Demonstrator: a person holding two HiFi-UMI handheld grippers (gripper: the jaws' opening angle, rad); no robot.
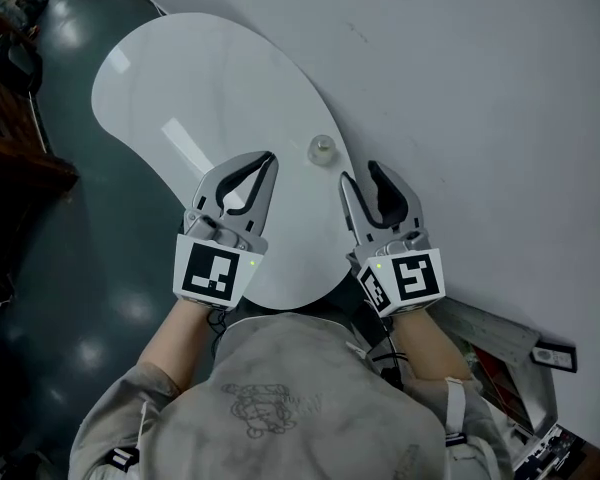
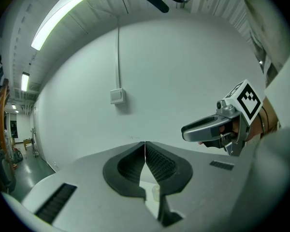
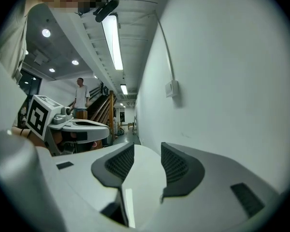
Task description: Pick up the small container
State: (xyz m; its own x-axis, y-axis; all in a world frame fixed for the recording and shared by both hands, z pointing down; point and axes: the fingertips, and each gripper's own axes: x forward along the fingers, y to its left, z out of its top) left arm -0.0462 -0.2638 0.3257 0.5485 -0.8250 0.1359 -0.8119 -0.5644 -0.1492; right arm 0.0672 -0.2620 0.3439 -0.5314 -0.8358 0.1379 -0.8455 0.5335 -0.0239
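Observation:
The small container (image 1: 322, 149), a little clear round pot with a pale lid, stands on the white kidney-shaped table (image 1: 210, 78) near its right edge, by the wall. My left gripper (image 1: 270, 156) hovers to its lower left with the jaws shut and nothing in them. My right gripper (image 1: 359, 171) hangs just to its lower right, jaws apart and empty. In the left gripper view the shut left gripper (image 2: 145, 143) shows the container (image 2: 156, 192) low in the gap behind its pads. The right gripper view shows my right gripper (image 3: 148, 146) open over bare tabletop.
A pale wall (image 1: 480, 88) runs along the table's right side. Dark floor (image 1: 70, 228) and wooden furniture (image 1: 0, 148) lie to the left. Boxes and clutter (image 1: 520, 368) sit at the lower right. A person (image 3: 80, 98) stands far down the hall.

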